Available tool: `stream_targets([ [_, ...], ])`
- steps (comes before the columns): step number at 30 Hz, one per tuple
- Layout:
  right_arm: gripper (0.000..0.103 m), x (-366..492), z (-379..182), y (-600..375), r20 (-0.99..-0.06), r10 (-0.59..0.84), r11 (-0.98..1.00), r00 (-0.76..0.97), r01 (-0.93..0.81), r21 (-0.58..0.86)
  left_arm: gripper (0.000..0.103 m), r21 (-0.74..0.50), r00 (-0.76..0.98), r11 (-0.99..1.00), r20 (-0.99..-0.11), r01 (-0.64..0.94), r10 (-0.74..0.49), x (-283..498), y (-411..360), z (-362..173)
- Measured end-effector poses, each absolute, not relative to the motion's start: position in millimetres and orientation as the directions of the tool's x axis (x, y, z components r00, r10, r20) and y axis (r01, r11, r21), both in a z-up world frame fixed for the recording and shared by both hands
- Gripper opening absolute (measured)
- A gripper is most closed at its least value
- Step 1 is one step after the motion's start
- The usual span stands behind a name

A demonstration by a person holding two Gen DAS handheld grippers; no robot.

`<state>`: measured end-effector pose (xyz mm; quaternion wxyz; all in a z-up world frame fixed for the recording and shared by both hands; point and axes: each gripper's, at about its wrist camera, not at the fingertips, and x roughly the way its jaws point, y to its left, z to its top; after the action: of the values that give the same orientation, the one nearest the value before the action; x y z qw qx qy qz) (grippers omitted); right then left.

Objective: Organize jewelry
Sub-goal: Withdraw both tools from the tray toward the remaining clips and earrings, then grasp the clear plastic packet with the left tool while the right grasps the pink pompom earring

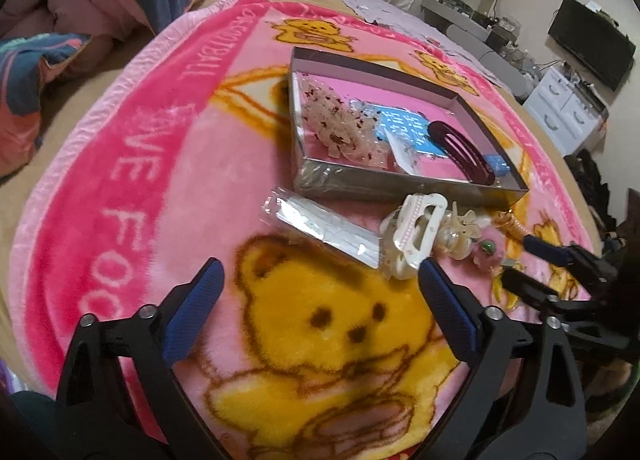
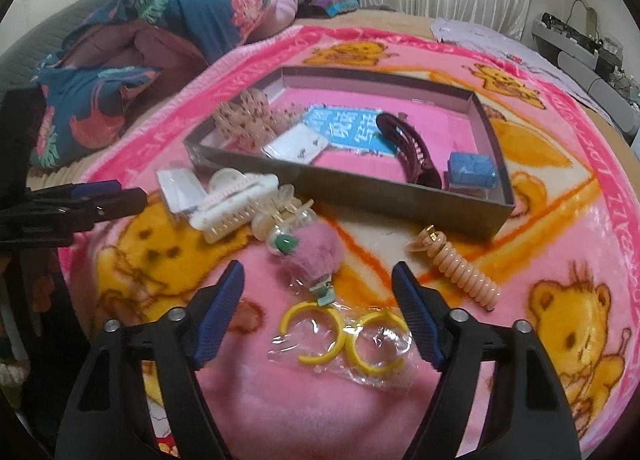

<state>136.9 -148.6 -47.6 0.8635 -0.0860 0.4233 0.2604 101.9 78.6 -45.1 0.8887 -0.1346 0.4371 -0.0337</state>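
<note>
A grey open box (image 1: 404, 184) (image 2: 360, 187) lies on a pink bear blanket. It holds a dark red hair clip (image 1: 460, 149) (image 2: 408, 147), a speckled clear piece (image 1: 340, 119), a blue card and a small blue box (image 2: 470, 169). Loose in front of it are a clear packet (image 1: 320, 227), a white claw clip (image 1: 416, 232) (image 2: 236, 203), a pink pom-pom (image 2: 316, 256), a spiral hair tie (image 2: 464, 272) and yellow rings in a bag (image 2: 344, 336). My left gripper (image 1: 320, 276) is open and empty, near the packet. My right gripper (image 2: 318, 280) is open above the yellow rings.
The blanket (image 1: 152, 163) covers a bed. A crumpled floral quilt (image 2: 120, 71) lies at the far left. White drawers (image 1: 568, 107) and a black monitor (image 1: 592, 43) stand at the right wall. The right gripper (image 1: 528, 262) also shows in the left wrist view.
</note>
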Motion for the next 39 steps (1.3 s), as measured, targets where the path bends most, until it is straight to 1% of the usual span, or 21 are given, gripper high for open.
stream_targets([
  [2, 0.063, 142.5, -53.6, -144.3, -0.789, 0.368, 0.851, 0.492, -0.521, 0.072, 0.086, -0.301, 0.608, 0.952, -0.766, -0.049, -0.210, 104.5, 78.0, -48.5],
  [6, 0.055, 149.2, -61.1, -135.6, -0.801, 0.372, 0.843, 0.468, -0.531, 0.082, 0.078, -0.349, 0.595, 0.936, -0.763, -0.049, -0.253, 108.5, 78.5, -53.9],
  [8, 0.041, 151.0, -65.1, -133.0, -0.808, 0.377, 0.839, 0.453, -0.537, 0.090, 0.075, -0.379, 0.588, 0.924, -0.760, -0.056, -0.277, 111.3, 80.6, -57.8],
  [9, 0.038, 151.5, -66.4, -132.5, -0.808, 0.375, 0.839, 0.455, -0.537, 0.087, 0.073, -0.396, 0.585, 0.916, -0.758, -0.060, -0.289, 112.7, 81.9, -59.2],
  [10, 0.031, 151.3, -67.1, -131.9, -0.806, 0.370, 0.841, 0.461, -0.535, 0.080, 0.073, -0.423, 0.579, 0.904, -0.754, -0.068, -0.309, 115.5, 84.2, -61.9],
  [11, 0.029, 151.8, -67.5, -131.9, -0.804, 0.370, 0.842, 0.466, -0.534, 0.078, 0.070, -0.445, 0.575, 0.892, -0.751, -0.075, -0.326, 117.8, 86.1, -64.4],
  [12, 0.028, 152.6, -67.4, -133.1, -0.801, 0.374, 0.843, 0.467, -0.530, 0.085, 0.066, -0.460, 0.572, 0.884, -0.748, -0.081, -0.336, 119.2, 87.2, -66.1],
  [16, 0.027, 152.8, -63.4, -140.5, -0.785, 0.389, 0.851, 0.482, -0.514, 0.106, 0.060, -0.503, 0.575, 0.857, -0.736, -0.110, -0.358, 127.3, 92.3, -70.8],
  [18, 0.027, 152.2, -60.9, -144.3, -0.777, 0.393, 0.854, 0.491, -0.508, 0.110, 0.054, -0.517, 0.579, 0.848, -0.730, -0.120, -0.363, 131.5, 94.5, -71.7],
  [22, 0.027, 152.2, -53.6, -154.2, -0.756, 0.406, 0.862, 0.513, -0.489, 0.131, 0.044, -0.502, 0.578, 0.855, -0.739, -0.130, -0.346, 139.2, 91.3, -74.4],
  [23, 0.027, 152.3, -51.8, -156.2, -0.751, 0.408, 0.864, 0.519, -0.485, 0.135, 0.039, -0.493, 0.579, 0.860, -0.743, -0.133, -0.336, 139.5, 90.2, -74.4],
  [24, 0.027, 152.5, -50.5, -157.3, -0.748, 0.410, 0.865, 0.522, -0.483, 0.137, 0.035, -0.484, 0.581, 0.864, -0.746, -0.137, -0.325, 139.5, 89.5, -74.1],
  [25, 0.027, 152.5, -49.3, -158.8, -0.744, 0.411, 0.865, 0.527, -0.482, 0.137, 0.034, -0.480, 0.585, 0.867, -0.745, -0.136, -0.321, 138.6, 89.0, -73.1],
  [27, 0.027, 151.6, -48.8, -160.2, -0.741, 0.411, 0.866, 0.531, -0.480, 0.137, 0.029, -0.468, 0.590, 0.874, -0.745, -0.128, -0.312, 138.0, 89.6, -71.2],
  [30, 0.027, 149.1, -48.0, -161.2, -0.736, 0.419, 0.863, 0.531, -0.486, 0.141, 0.024, -0.454, 0.605, 0.884, -0.737, -0.111, -0.303, 134.2, 88.7, -65.5],
  [34, 0.027, 144.8, -45.6, -161.1, -0.727, 0.429, 0.857, 0.536, -0.496, 0.140, 0.022, -0.423, 0.622, 0.901, -0.731, -0.091, -0.281, 125.2, 87.8, -57.3],
  [37, 0.027, 141.8, -43.4, -160.6, -0.720, 0.441, 0.851, 0.536, -0.504, 0.147, 0.017, -0.415, 0.634, 0.906, -0.723, -0.081, -0.275, 116.5, 89.7, -52.2],
  [39, 0.027, 139.5, -41.3, -159.4, -0.716, 0.447, 0.846, 0.537, -0.513, 0.144, 0.017, -0.413, 0.646, 0.908, -0.713, -0.074, -0.272, 110.6, 91.2, -47.1],
])
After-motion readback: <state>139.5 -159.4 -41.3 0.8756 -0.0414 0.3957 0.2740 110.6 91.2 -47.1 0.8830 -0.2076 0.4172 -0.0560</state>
